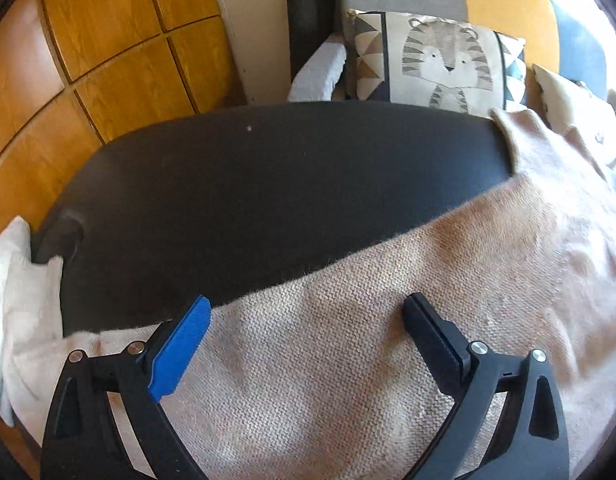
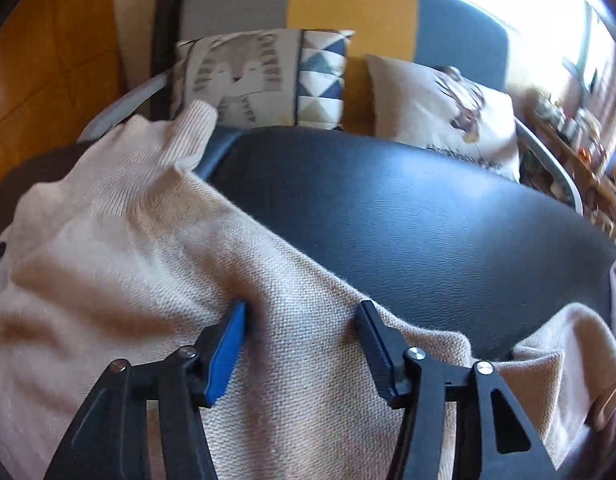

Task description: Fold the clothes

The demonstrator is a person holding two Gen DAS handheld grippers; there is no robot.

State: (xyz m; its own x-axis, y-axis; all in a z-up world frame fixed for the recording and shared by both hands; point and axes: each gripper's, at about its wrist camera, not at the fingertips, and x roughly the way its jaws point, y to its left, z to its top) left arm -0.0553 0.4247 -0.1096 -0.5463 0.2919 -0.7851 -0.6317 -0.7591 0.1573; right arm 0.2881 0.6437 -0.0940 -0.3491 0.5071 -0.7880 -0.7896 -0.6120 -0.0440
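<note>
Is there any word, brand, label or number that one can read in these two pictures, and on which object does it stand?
No readable text in either view.
The tiger cushion carries only a drawing and triangle patterns, no letters.
The second cushion shows a blurred print; whether it holds letters cannot be told.
The beige sweater, the black surface and both grippers show no label or marking.

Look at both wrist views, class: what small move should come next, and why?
Probably close the right gripper on the sweater. Its jaws are open, with a raised fold of knit between the fingertips near the edge on the black table. The left gripper is open too, above flat knit.
</note>
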